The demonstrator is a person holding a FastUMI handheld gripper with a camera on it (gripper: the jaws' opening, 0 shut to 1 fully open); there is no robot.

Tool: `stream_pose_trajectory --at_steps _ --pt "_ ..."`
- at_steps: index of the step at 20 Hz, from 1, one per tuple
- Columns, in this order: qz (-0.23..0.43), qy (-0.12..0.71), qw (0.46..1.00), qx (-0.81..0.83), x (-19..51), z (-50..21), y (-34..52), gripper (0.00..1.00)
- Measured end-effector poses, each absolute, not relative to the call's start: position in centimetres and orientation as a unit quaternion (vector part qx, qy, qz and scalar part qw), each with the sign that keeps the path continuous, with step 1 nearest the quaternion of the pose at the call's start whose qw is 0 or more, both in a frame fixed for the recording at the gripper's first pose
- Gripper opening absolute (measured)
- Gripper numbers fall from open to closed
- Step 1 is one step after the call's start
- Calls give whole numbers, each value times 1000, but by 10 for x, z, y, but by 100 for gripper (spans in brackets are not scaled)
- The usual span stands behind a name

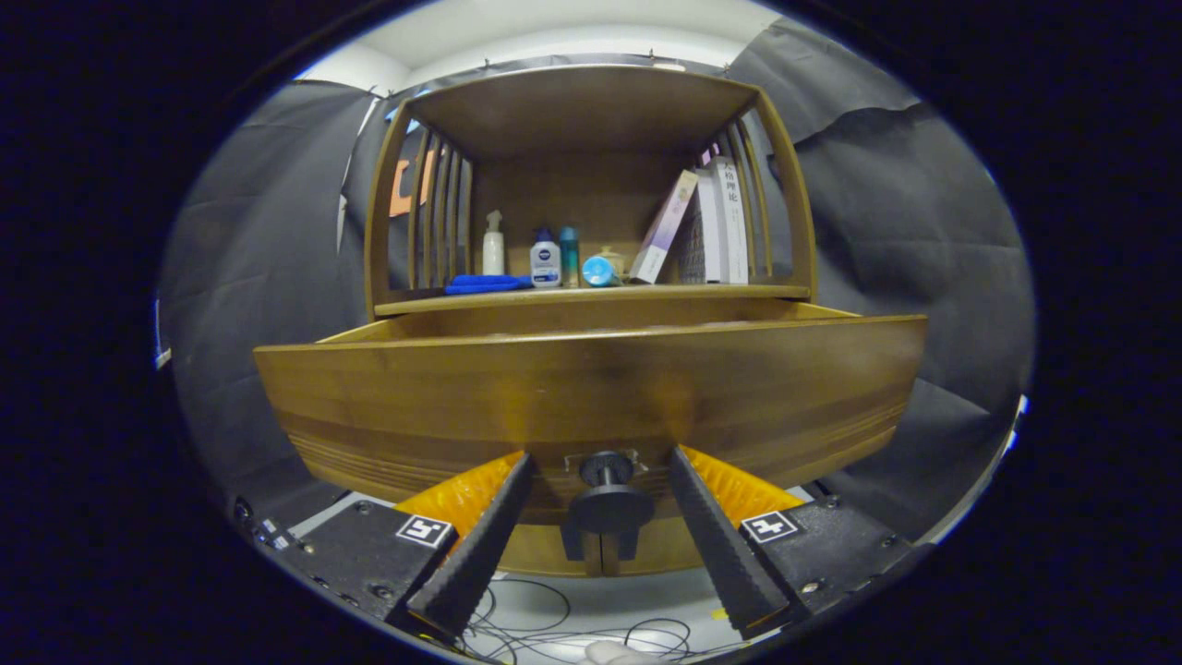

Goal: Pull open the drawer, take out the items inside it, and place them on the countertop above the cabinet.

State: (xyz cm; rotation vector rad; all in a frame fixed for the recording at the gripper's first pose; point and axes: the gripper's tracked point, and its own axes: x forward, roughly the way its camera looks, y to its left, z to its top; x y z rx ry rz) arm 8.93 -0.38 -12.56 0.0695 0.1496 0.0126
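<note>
Between the two fingers of the gripper (600,462), a dark round knob (607,482) is sticking out from the wooden drawer (591,388). The fingers are standing apart, one on each side of the knob, and neither is touching it. The drawer front is sitting just ahead of the fingertips and is standing pulled out from the cabinet (591,102); its inside is hiding behind the front panel, so its contents cannot be told. Beyond the drawer, the countertop (591,296) is carrying a folded blue cloth (488,284), a white pump bottle (494,243), a white bottle with a blue label (546,260), a teal bottle (570,255), a blue round lid (598,271) and several leaning books (704,226). Below the fingers, thin cables (554,628) are lying on a pale floor.
</note>
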Motion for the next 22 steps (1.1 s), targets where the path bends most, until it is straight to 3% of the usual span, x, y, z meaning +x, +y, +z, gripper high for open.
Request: stream_pose_trajectory --at_steps 22 --pt "-8 103 994 32 195 -109 4 99"
